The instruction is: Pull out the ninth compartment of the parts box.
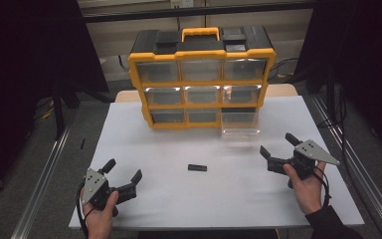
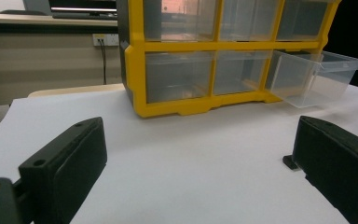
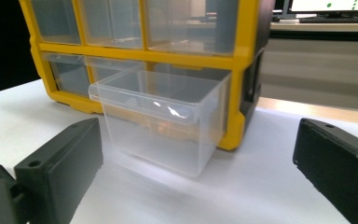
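A yellow and black drawer cabinet [image 1: 202, 74] stands at the back of the white table [image 1: 154, 149]. Its bottom right clear drawer [image 1: 240, 123] [image 3: 161, 119] [image 2: 314, 74] is pulled out toward me. A small black block [image 1: 197, 168] [image 2: 290, 162] lies flat mid-table. My right gripper [image 1: 279, 145] [image 3: 196, 186] hovers in front of the drawer with its jaws wide apart and nothing between them. My left gripper [image 1: 123, 170] [image 2: 196, 186] rests near the front left, open and empty, pointing at the cabinet.
The table's front edge [image 1: 214, 226] runs just behind both hands. Metal rails [image 1: 45, 174] flank the table on both sides. Dark curtains and a stand leg [image 1: 57, 107] sit at the left. Bare table surface stretches between the two grippers.
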Motion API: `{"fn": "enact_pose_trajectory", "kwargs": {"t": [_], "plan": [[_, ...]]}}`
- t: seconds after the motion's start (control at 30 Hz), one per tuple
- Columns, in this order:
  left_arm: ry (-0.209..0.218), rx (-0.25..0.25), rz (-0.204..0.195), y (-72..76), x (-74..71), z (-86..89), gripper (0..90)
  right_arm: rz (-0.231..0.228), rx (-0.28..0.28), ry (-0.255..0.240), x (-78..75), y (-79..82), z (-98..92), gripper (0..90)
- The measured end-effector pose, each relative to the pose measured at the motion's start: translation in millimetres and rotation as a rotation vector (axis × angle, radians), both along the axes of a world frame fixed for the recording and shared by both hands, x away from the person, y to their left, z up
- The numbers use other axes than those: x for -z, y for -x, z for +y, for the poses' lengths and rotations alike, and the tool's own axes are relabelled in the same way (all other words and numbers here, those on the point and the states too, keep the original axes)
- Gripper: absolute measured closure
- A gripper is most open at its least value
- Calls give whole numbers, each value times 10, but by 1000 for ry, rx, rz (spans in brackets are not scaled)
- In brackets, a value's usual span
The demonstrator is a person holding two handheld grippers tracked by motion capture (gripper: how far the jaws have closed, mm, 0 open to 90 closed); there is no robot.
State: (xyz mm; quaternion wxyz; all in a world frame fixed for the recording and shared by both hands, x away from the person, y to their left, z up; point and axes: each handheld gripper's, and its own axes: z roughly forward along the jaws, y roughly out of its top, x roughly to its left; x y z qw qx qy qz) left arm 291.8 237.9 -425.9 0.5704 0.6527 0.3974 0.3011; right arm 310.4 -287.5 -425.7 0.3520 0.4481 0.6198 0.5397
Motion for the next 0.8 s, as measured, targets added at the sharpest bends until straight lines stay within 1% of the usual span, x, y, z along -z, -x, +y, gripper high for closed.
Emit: {"fn": "enact_pose_trajectory", "kwargs": {"t": [0.07, 0.1, 0.13, 0.17, 0.3, 0.4, 0.47, 0.5, 0.53, 0.57, 0.63, 0.73, 0.8], "plan": [[-3, 0, -1, 0, 0, 8, 30, 5, 17, -5, 24, 34, -36, 14], [5, -3, -3, 1, 0, 6, 30, 13, 19, -8, 36, 52, -50, 14], [1, -5, -7, 2, -4, 11, 30, 17, 28, -3, 44, 73, -57, 14], [5, -5, -7, 4, -6, 12, 30, 14, 33, 6, 48, 93, -64, 14], [6, -11, -4, 0, -3, 20, 30, 8, 29, 5, 44, 183, -75, 12], [3, -15, -6, 9, -9, 32, 30, 16, 28, 19, 68, 245, -79, 14], [3, -16, -5, 15, -13, 43, 30, 29, 26, 43, 97, 278, -70, 13], [4, -20, -6, 17, -13, 53, 30, 38, 15, 33, 106, 290, -71, 12], [8, -22, -3, 16, -13, 64, 29, 46, 8, 17, 107, 300, -73, 12], [4, -28, -1, 13, -12, 74, 28, 40, 15, 18, 103, 308, -76, 12], [0, -25, 3, 4, -11, 75, 28, 30, 20, 35, 94, 310, -94, 8], [9, -14, -2, 4, -15, 44, 28, 34, 28, 32, 102, 285, -114, 9], [1, -10, -6, 3, -18, 45, 28, 34, 27, 33, 98, 281, -115, 9]]}}
